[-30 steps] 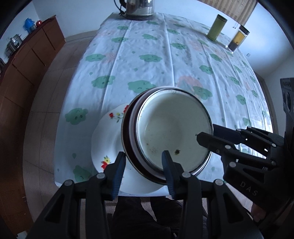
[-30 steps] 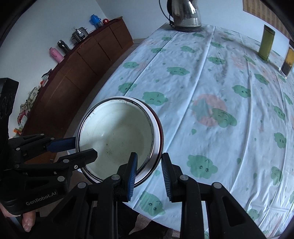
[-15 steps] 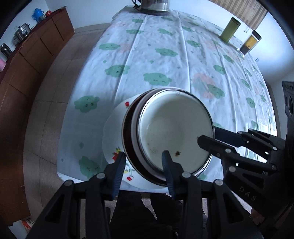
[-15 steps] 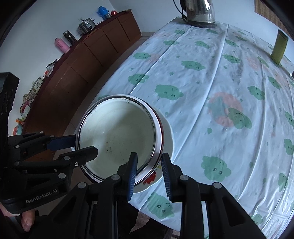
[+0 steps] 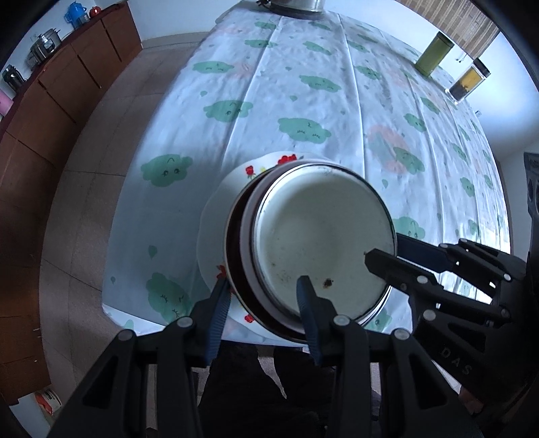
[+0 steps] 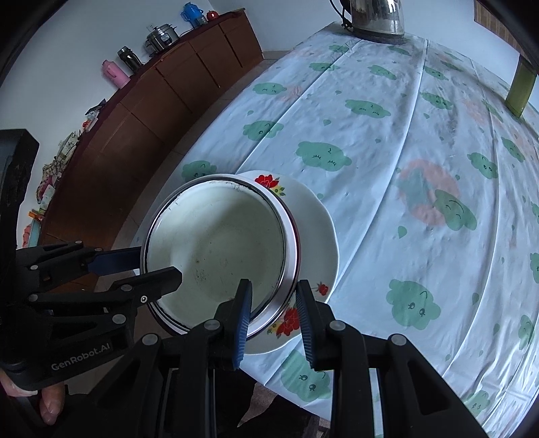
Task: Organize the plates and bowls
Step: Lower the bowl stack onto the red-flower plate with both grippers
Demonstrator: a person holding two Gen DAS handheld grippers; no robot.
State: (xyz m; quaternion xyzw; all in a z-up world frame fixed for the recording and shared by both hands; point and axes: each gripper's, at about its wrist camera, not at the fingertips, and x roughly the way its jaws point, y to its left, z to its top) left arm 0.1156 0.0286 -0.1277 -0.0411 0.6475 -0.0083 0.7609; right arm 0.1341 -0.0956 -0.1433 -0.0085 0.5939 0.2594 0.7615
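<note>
Both my jaws clamp the same stack of bowls (image 5: 323, 249), one on each side of it. My left gripper (image 5: 262, 300) has its jaws narrowed on the near-left rim, one finger outside the stack and one inside the top bowl. My right gripper (image 6: 273, 305) pinches the opposite rim the same way, jaws narrow, one pad inside, one outside.

The stack sits over a flowered plate (image 6: 316, 215) at the near edge of the surface (image 5: 303, 101), toward its left corner. Cannot tell whether the stack rests on the plate or hangs just above it; the bowls cover the contact.

How many bowls are nested is hard to say. I see a white enamel one on top, a pale wall and a dark reddish rim below it; the rest is hidden. Dark specks mark the top bowl's inside.

Most of the plate is covered; only its red-flower edge shows around the bowls.

At the far edge a metal kettle (image 6: 377, 17) is cut off by the frame. A green canister (image 5: 433, 54) and a dark-lidded jar (image 5: 468, 82) stand along the far right edge. Sideboard (image 6: 161, 101) at left, its items too small to name.
</note>
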